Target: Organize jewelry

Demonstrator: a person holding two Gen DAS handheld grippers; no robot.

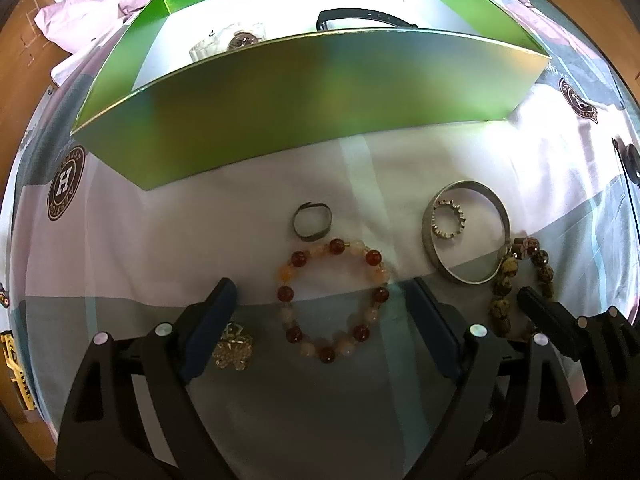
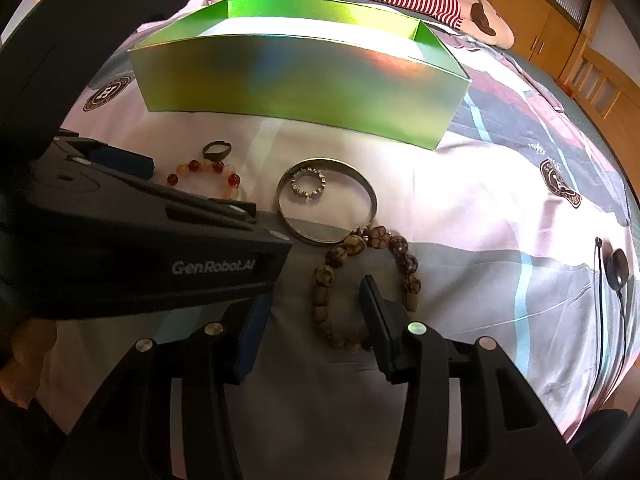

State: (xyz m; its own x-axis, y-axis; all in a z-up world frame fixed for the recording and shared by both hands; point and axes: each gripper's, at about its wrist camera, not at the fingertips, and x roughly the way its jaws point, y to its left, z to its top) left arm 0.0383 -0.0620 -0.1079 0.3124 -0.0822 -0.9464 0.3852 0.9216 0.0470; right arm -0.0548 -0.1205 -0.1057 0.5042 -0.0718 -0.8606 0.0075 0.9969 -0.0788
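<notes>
Jewelry lies spread on the bed sheet [image 1: 168, 240] in front of the green box [image 1: 312, 104]: an amber bead bracelet [image 1: 332, 300], a small dark ring [image 1: 311, 222], a silver bangle [image 1: 466, 236] with a spiky ring [image 1: 449, 219] inside it, a brown wooden bead bracelet [image 2: 368, 284] and a gold brooch [image 1: 233, 351]. The left hand-held gripper [image 1: 320, 300] hovers with jaws wide apart around the amber bracelet. The right hand-held gripper [image 2: 312, 320] stands partly apart, one finger inside the wooden loop, nothing clamped. Pinching one strand of beads, not the whole loop, seems wisest. Both tools sit close together, so lifting one at a time over the box's near wall looks safer; open sheet lies to the right.
</notes>
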